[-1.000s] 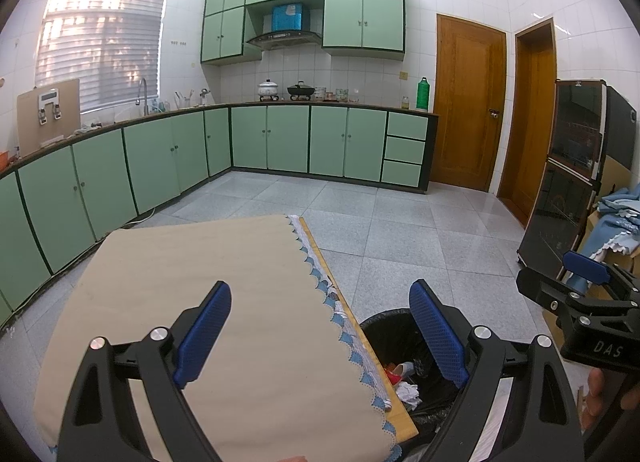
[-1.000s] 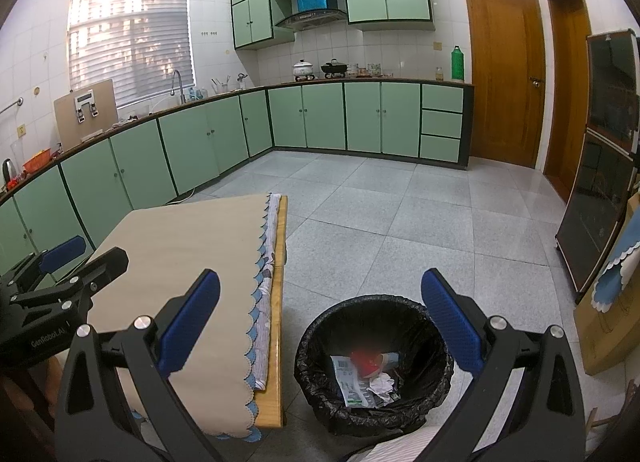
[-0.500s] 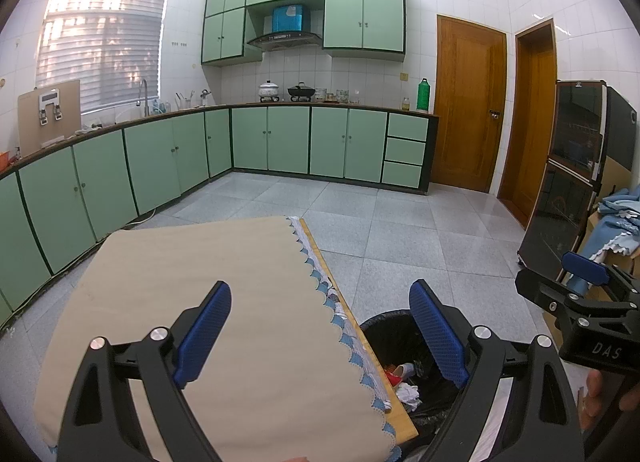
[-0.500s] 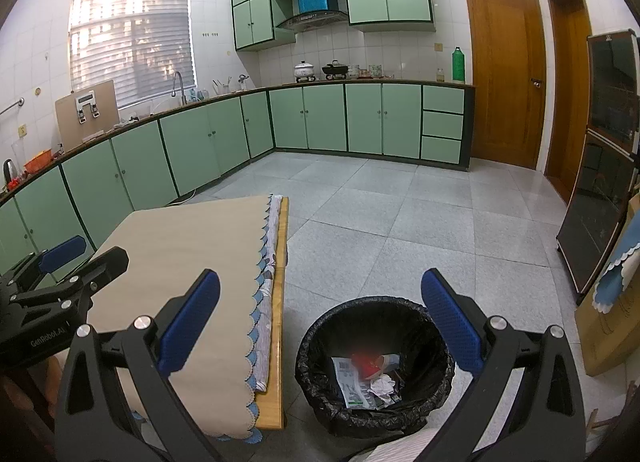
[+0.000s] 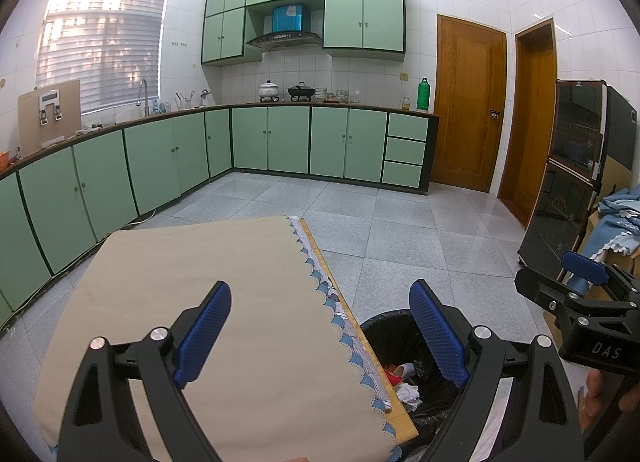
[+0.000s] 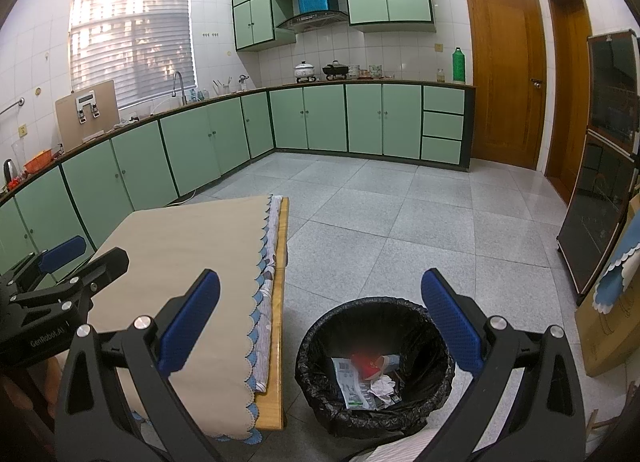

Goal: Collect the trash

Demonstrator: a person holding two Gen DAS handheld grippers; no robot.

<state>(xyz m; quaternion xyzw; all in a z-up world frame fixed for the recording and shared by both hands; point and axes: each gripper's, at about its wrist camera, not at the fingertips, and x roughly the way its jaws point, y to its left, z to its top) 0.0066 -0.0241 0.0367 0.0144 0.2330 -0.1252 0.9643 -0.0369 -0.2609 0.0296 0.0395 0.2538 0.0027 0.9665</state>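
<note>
A black-lined trash bin (image 6: 316, 350) stands on the floor beside the table; it also shows in the left wrist view (image 5: 384, 326). Inside lie a red cup (image 6: 366, 366), crumpled white paper (image 6: 382, 387) and a printed wrapper (image 6: 350, 382). My left gripper (image 5: 320, 328) is open and empty above the table's near right edge. My right gripper (image 6: 320, 320) is open and empty above the bin. Each gripper shows in the other's view: the right one (image 5: 580, 294), the left one (image 6: 60, 266).
A wooden table (image 6: 280, 302) carries a beige cloth (image 5: 200, 274) with a blue scalloped edge. Green cabinets (image 5: 280, 142) run along the left and far walls. A dark glass cabinet (image 6: 600, 166) and a cardboard box (image 6: 608, 326) stand at the right. The floor (image 6: 400, 222) is grey tile.
</note>
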